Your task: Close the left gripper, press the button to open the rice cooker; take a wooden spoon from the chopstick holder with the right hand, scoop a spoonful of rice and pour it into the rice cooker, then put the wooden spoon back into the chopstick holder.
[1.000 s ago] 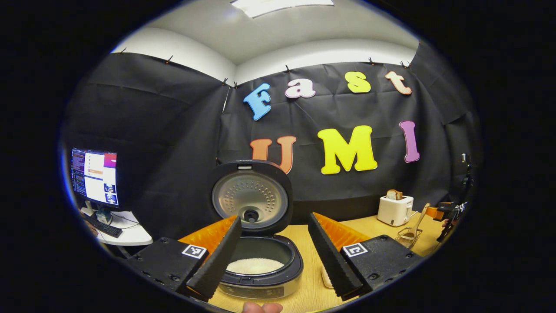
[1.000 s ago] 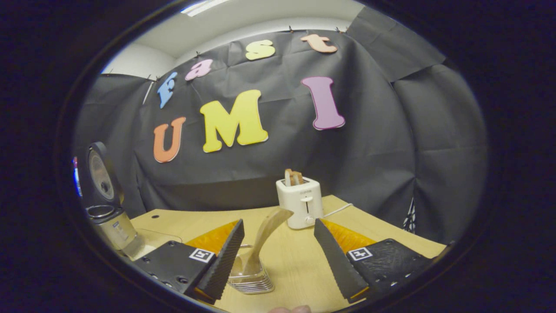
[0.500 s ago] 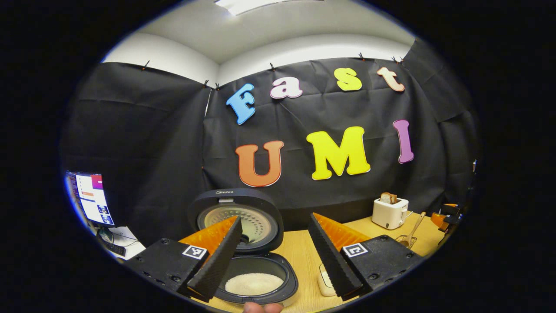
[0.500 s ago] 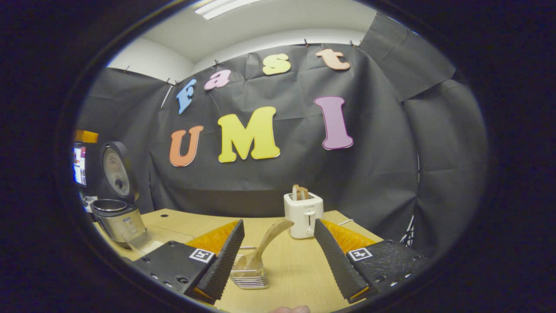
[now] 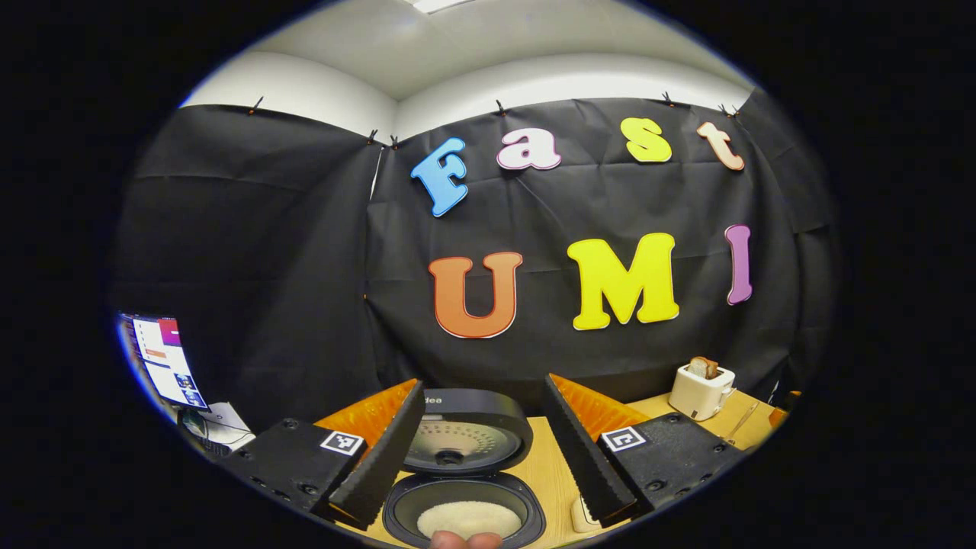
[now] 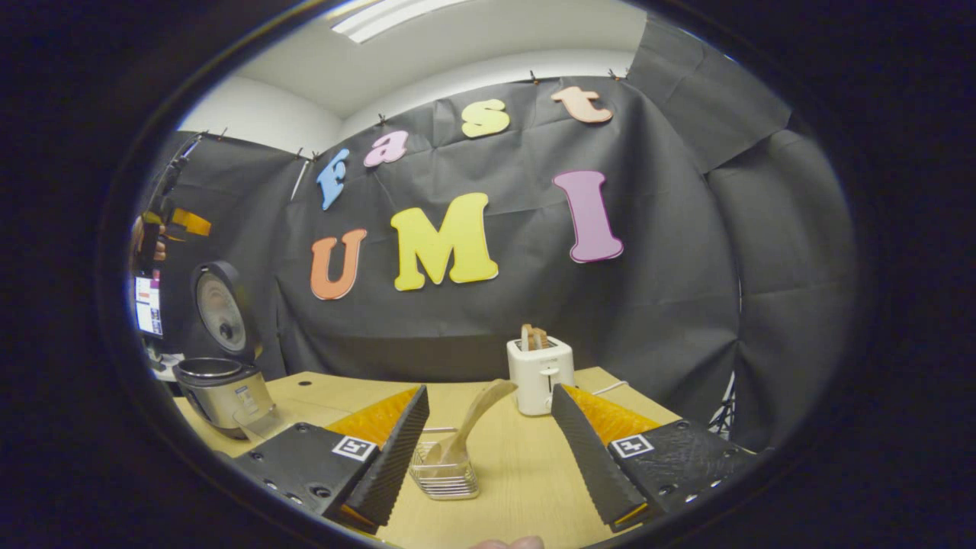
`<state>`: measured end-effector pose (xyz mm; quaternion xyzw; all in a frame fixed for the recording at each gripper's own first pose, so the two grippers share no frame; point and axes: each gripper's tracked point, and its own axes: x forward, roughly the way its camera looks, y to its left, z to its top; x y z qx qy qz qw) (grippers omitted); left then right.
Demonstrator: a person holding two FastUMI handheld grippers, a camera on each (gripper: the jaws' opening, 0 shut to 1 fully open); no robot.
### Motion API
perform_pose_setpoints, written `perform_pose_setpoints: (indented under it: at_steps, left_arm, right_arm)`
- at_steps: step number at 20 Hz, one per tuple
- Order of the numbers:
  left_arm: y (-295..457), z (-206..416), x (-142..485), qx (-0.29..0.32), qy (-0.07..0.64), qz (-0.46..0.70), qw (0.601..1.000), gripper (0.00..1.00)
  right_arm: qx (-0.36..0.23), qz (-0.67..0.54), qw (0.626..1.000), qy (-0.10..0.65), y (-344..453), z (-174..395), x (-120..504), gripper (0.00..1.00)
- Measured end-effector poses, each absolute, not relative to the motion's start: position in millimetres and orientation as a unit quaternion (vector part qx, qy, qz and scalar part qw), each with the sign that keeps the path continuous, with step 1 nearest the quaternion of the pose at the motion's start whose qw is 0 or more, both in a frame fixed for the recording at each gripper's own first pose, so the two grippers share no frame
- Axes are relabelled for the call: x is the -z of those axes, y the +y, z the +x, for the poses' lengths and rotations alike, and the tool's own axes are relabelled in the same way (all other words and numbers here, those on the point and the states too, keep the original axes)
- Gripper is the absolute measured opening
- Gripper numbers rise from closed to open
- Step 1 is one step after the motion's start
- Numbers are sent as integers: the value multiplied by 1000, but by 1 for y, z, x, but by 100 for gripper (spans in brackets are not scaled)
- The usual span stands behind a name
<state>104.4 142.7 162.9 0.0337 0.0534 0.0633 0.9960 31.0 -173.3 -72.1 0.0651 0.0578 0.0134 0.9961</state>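
Observation:
The rice cooker [image 5: 465,488] stands open below me, its lid [image 5: 467,438] raised and white rice [image 5: 469,518] in the pot. My left gripper [image 5: 486,509] is open above it and holds nothing. In the right gripper view the cooker [image 6: 223,385] stands at the far left. The wooden spoon [image 6: 474,418] leans in the wire chopstick holder [image 6: 446,479] on the table. My right gripper [image 6: 496,509] is open just short of the holder, with the spoon between its fingers but untouched. The left gripper [image 6: 164,221] hangs high above the cooker in a hand.
A white toaster [image 6: 540,366] with bread stands behind the holder, also seen as the toaster [image 5: 701,389] at the right. A clear container [image 6: 255,419] lies beside the cooker. A monitor [image 5: 162,357] sits off the wooden table [image 6: 518,473] to the left.
My left gripper has risen and pulled back from the open cooker, which now sits lower in its view. My right gripper has backed slightly away from the holder; the spoon stays in it.

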Motion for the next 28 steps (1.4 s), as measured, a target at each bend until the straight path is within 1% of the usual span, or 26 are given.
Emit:
perform_pose_setpoints:
  at_steps: [1, 2, 3, 4, 5, 6, 7, 8, 9, 10, 11, 12, 13, 14, 16, 17, 18, 22, 26, 27, 28]
  left_arm:
    - [149, 113, -162, -67, 65, 30, 995, 100]
    - [154, 121, -159, -69, 79, 26, 994, 97]
    - [160, 132, -155, -71, 93, 18, 993, 97]
    - [165, 140, -153, -75, 101, 11, 992, 97]
    - [171, 148, -150, -76, 113, 4, 991, 97]
    - [177, 156, -147, -79, 124, -5, 989, 97]
    - [180, 164, -144, -81, 134, -13, 988, 97]
    - [184, 170, -143, -83, 142, -19, 986, 97]
    - [188, 175, -142, -88, 147, -15, 985, 98]
    - [191, 181, -141, -90, 152, -6, 984, 98]
    - [196, 186, -138, -97, 159, 3, 982, 98]
    - [200, 188, -131, -103, 171, 6, 980, 97]
    - [201, 189, -126, -106, 178, 5, 978, 98]
    - [205, 192, -125, -113, 180, 10, 977, 98]
    - [207, 196, -120, -115, 187, 11, 976, 98]
    - [206, 197, -117, -113, 193, 11, 975, 98]
    - [207, 198, -114, -114, 199, 10, 973, 98]
    - [210, 198, -104, -116, 216, 8, 969, 98]
    - [209, 198, -103, -109, 217, 15, 970, 98]
    - [209, 197, -102, -109, 220, 14, 969, 98]
    - [208, 196, -101, -109, 219, 14, 970, 98]
  right_arm:
    - [-16, 66, 996, 58, -171, 33, 74, 100]
    - [-19, 65, 996, 60, -169, 33, 76, 95]
    - [-22, 63, 996, 59, -166, 34, 76, 95]
    - [-26, 61, 996, 59, -162, 33, 76, 100]
    - [-31, 59, 996, 57, -158, 33, 76, 95]
    - [-33, 59, 996, 56, -157, 33, 77, 95]
    - [-35, 60, 996, 54, -154, 33, 77, 91]
    - [-38, 61, 996, 56, -152, 33, 79, 91]
    - [-42, 66, 995, 58, -150, 33, 79, 95]
    - [-44, 70, 995, 59, -149, 34, 80, 96]
    - [-45, 73, 995, 59, -147, 34, 80, 96]
    - [-45, 74, 994, 61, -146, 34, 82, 92]
    - [-47, 72, 994, 66, -143, 34, 83, 100]
    - [-50, 70, 994, 71, -142, 33, 85, 95]
    - [-50, 63, 994, 69, -142, 30, 82, 95]
    - [-47, 62, 995, 65, -144, 29, 80, 91]
    - [-47, 65, 995, 62, -143, 29, 78, 95]
    - [-63, 62, 994, 71, -130, 29, 80, 95]
    - [-68, 52, 994, 65, -120, 24, 74, 95]
    - [-70, 51, 994, 66, -117, 23, 74, 100]
    - [-72, 50, 994, 67, -115, 22, 75, 100]
